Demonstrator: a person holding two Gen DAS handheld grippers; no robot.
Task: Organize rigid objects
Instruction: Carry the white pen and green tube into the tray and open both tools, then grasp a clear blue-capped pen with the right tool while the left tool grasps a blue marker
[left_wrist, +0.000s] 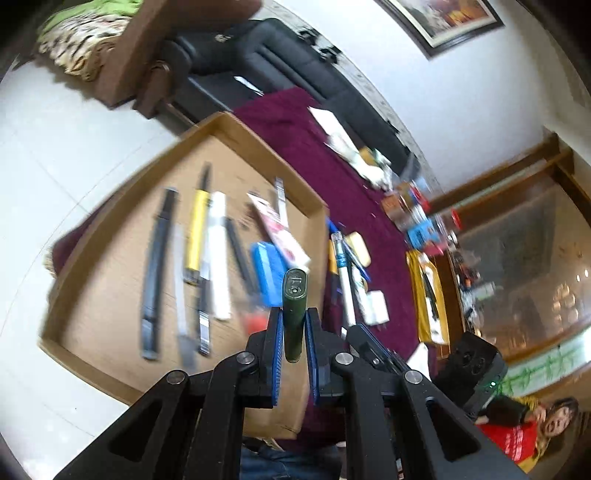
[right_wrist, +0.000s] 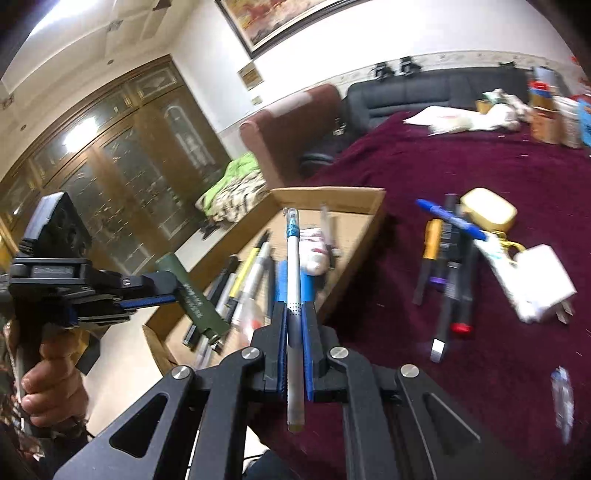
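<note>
Left gripper (left_wrist: 294, 321) is clamping green marker (left_wrist: 294, 314), right gripper (right_wrist: 294, 314) is clamping white pen (right_wrist: 294, 280), both over cardboard tray (left_wrist: 110, 365); light, stiff, slippery barrels, so mid-barrel grips are suiting.

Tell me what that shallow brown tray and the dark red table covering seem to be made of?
The tray looks like plain cardboard: matte tan, with thin folded-up walls and a raw cut edge. The covering looks like fabric, perhaps velvet or a towel-like cloth: dull, deep maroon, slightly fuzzy, with pale lint specks on it. Blur leaves the weave unclear.
</note>
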